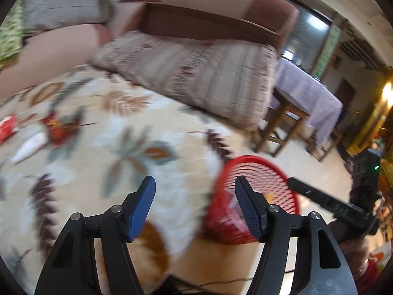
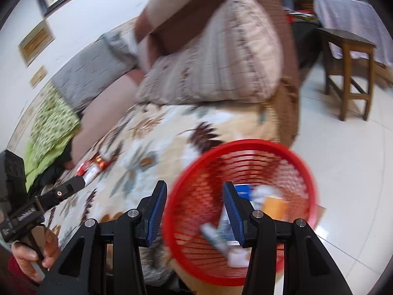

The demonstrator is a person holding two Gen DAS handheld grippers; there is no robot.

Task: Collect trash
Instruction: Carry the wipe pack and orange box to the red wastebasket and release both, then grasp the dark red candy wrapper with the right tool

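A red mesh basket (image 2: 245, 162) stands by the bed's edge and holds several pieces of trash, among them a blue and white packet (image 2: 242, 191) and an orange piece (image 2: 273, 205). My right gripper (image 2: 194, 211) hovers open over its near left rim with nothing between the fingers. The same basket (image 1: 260, 172) shows in the left wrist view, behind my open, empty left gripper (image 1: 195, 209). Red and white wrappers (image 1: 7, 129) lie far left on the leaf-print bedspread (image 1: 147, 132); they also appear as wrappers (image 2: 94, 167) in the right wrist view. Both views are motion-blurred.
A patterned pillow (image 1: 196, 73) and a brown headboard (image 1: 221, 7) lie beyond the bedspread. A wooden stool (image 2: 348, 73) and a cloth-covered table (image 1: 307, 93) stand on the tiled floor to the right. A hand (image 2: 32, 250) holds the other gripper's handle.
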